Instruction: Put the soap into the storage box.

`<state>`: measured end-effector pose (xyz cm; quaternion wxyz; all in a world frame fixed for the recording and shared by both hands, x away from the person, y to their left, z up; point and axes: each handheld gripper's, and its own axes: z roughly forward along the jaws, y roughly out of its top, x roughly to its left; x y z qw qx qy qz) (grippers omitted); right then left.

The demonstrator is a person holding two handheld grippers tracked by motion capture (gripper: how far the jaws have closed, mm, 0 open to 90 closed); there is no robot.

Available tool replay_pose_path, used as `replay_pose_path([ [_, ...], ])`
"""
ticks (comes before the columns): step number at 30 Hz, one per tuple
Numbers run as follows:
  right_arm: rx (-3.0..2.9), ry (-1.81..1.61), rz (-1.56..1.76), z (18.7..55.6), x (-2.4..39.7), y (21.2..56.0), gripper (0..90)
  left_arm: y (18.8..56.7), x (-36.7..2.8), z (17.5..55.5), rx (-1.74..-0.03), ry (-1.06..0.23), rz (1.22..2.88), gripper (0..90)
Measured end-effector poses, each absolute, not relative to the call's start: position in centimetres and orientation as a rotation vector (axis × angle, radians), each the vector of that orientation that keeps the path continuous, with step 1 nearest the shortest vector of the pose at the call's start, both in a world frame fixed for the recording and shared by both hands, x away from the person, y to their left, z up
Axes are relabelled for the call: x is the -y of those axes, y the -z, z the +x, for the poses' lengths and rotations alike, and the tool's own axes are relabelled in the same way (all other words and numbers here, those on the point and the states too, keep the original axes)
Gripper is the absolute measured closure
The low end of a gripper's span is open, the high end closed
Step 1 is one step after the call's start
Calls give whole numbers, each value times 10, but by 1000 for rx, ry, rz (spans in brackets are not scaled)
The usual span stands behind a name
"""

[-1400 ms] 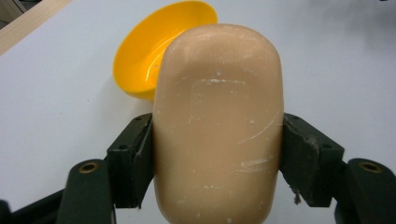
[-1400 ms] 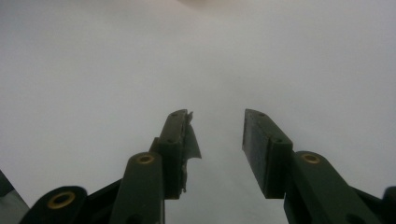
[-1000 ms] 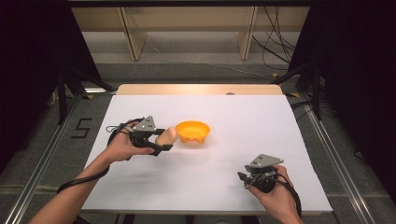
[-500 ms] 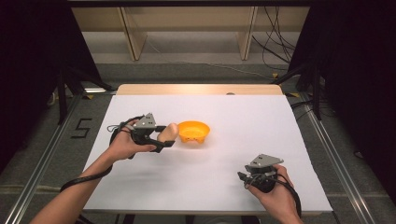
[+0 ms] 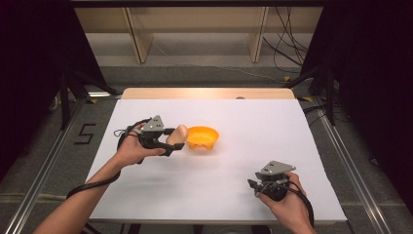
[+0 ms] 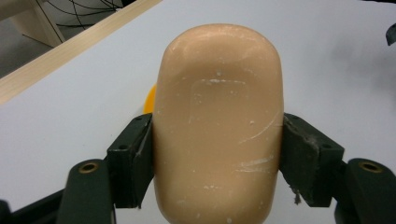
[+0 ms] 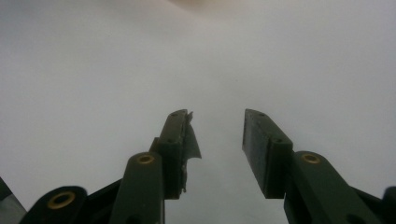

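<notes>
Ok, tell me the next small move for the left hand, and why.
Probably carry the soap a little farther over the orange bowl before letting go. The left tool grips the soap by both sides, right beside the bowl's near rim, not yet above it. The right tool rests open, apart.

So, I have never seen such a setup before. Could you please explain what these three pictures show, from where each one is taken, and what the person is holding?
There is no robot here. A person stands at a white table and holds a hand-operated claw in each hand.

The high view looks down from above the person's side. The other two pictures come from small cameras riding on each claw, looking along its two black jaws.

On the table stands an orange bowl. The left claw is closed on a peach-coloured, rounded soap-like bar, holding it just beside the bowl. The left gripper view shows the jaws pressing on both sides of the bar.

The right claw is open and holds nothing, near the table's front edge.
</notes>
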<state>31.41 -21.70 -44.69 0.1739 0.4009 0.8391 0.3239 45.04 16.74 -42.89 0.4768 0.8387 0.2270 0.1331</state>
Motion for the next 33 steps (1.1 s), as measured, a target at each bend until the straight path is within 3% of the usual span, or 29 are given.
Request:
replay_pose_path([
  [33, -2377, -915, 1128, 314, 218, 447, 615, 424, -149, 465, -530, -312, 2020, 323],
])
